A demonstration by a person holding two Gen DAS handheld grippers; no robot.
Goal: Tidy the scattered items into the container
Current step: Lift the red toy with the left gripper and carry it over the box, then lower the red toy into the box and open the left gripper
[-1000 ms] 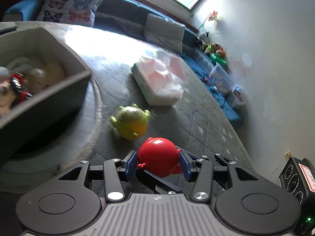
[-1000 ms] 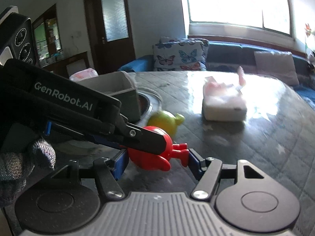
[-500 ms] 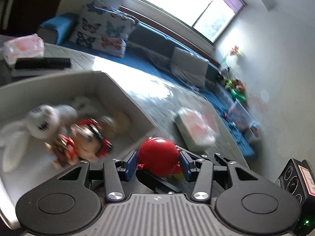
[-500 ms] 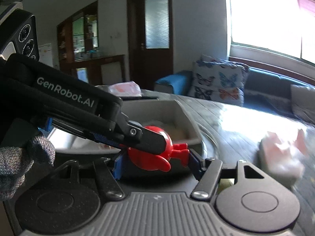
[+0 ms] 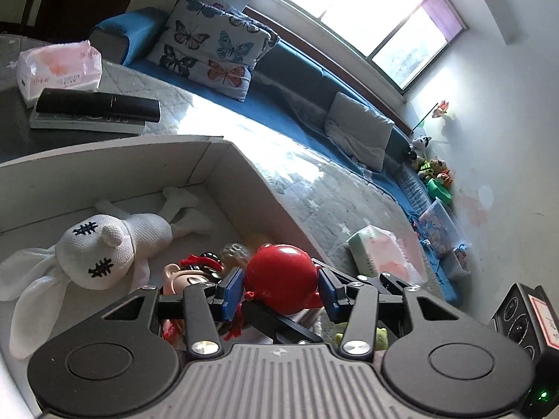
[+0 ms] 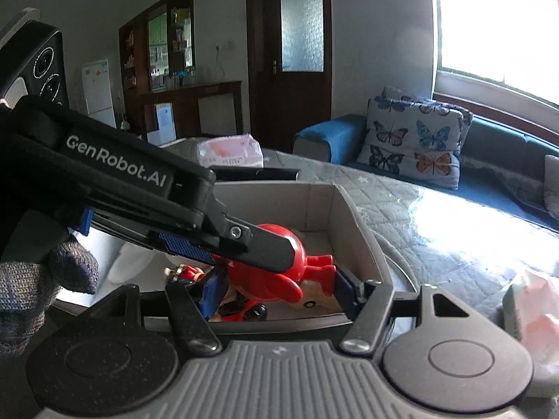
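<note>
A red round toy figure (image 5: 279, 272) is held between both grippers over the grey box (image 5: 223, 171). My left gripper (image 5: 281, 291) is shut on its head. My right gripper (image 6: 274, 288) is shut on its body and legs (image 6: 276, 279), with the left gripper's finger crossing in front. In the box lie a white plush rabbit (image 5: 101, 248) and a small red and black doll (image 5: 195, 272). A yellow-green toy (image 5: 380, 337) shows under the left gripper, mostly hidden.
A tissue pack (image 5: 384, 255) lies on the quilted table right of the box (image 6: 335, 216). A second pink tissue pack (image 5: 59, 66) and black remotes (image 5: 94, 108) lie behind it. A blue sofa with butterfly cushions (image 6: 415, 146) runs along the far side.
Both grippers carried the red toy from the table beside the yellow-green toy up and left over the box. Both stayed shut on it.
</note>
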